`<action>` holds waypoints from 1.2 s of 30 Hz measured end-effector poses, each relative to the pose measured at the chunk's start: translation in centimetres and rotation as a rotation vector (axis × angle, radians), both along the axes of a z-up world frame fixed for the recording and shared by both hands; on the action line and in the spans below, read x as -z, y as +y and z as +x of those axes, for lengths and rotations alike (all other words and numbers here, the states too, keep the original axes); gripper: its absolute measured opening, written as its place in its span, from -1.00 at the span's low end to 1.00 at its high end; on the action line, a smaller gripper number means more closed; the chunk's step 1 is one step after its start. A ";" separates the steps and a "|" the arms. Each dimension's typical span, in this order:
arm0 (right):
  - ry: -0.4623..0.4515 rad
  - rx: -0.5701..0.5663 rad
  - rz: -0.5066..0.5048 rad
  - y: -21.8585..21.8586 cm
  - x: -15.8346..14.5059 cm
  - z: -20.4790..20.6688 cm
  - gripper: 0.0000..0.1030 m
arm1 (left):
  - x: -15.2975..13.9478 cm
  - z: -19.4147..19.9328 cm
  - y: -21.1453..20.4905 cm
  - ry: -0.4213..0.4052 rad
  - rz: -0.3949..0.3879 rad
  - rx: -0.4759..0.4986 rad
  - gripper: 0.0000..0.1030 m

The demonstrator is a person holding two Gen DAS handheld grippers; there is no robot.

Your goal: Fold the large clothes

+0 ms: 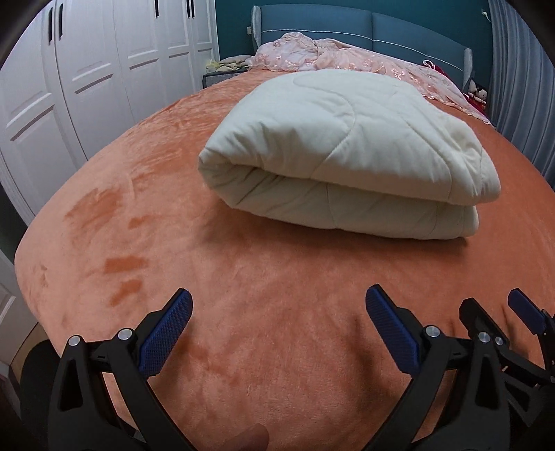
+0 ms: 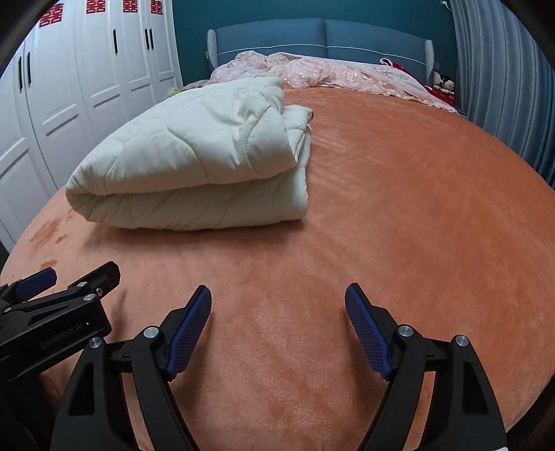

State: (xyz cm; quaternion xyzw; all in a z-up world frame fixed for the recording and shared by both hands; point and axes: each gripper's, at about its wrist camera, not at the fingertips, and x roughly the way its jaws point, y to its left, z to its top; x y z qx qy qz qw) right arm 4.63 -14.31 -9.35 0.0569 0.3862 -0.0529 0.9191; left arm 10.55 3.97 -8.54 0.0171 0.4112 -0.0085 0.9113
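- My left tool (image 1: 279, 305) and right tool (image 2: 277, 300) hang released, empty, above the bed (image 2: 399, 194).
- The cream quilt (image 1: 347, 152) lies folded mid-bed; folding looks finished, next perhaps tidying its loose corner.

Bedroom surroundings: an orange-covered bed between white wardrobes and grey-blue curtains.

The bed's orange plush cover (image 1: 277, 277) shows darker brushed patches near its left edge. At the far end stands a blue padded headboard (image 2: 322, 36) with pale piping, against a teal wall (image 2: 194, 34). Before it lies a crumpled pink floral bedspread (image 1: 347, 57), reaching along the bed's far right edge. White panelled wardrobe doors (image 2: 86, 69) with dark handles line the left; red paper cut-outs (image 2: 95, 6) are stuck near their tops. Small stuffed toys (image 2: 442, 85) sit beside the headboard's right end, next to the pleated curtains (image 2: 503, 86).
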 end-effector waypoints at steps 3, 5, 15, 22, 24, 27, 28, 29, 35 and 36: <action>0.015 -0.011 -0.005 0.2 0.8 0.0 0.50 | 1.1 -0.4 0.2 0.018 0.004 -0.013 0.90; 0.017 -0.013 -0.014 0.3 0.8 0.1 0.53 | 1.6 -0.8 0.3 0.006 0.017 -0.007 0.90; 0.015 -0.009 -0.015 0.9 1.0 0.2 0.58 | 1.9 -1.2 0.2 -0.034 0.024 -0.008 0.90; 0.015 0.002 0.000 1.0 0.9 0.0 0.58 | 1.9 -1.5 0.0 -0.036 0.019 -0.009 0.90; 0.015 0.006 0.001 0.9 0.8 0.1 0.58 | 1.8 -1.6 0.0 -0.038 0.020 -0.009 0.90; 0.015 0.008 0.003 0.8 0.9 0.0 0.58 | 1.8 -1.7 -0.1 -0.042 0.021 -0.009 0.90; 0.015 0.009 0.003 0.7 0.9 0.0 0.58 | 1.8 -1.8 -0.1 -0.044 0.021 -0.010 0.90; 0.015 0.009 0.002 0.7 0.9 0.0 0.58 | 1.7 -1.8 -0.2 -0.046 0.022 -0.010 0.90; 0.010 0.015 0.000 0.8 0.8 -0.3 0.58 | 1.5 -2.1 -0.3 -0.059 0.024 -0.012 0.89; 0.010 0.016 0.000 0.9 0.8 -0.3 0.59 | 1.5 -2.1 -0.3 -0.061 0.024 -0.013 0.88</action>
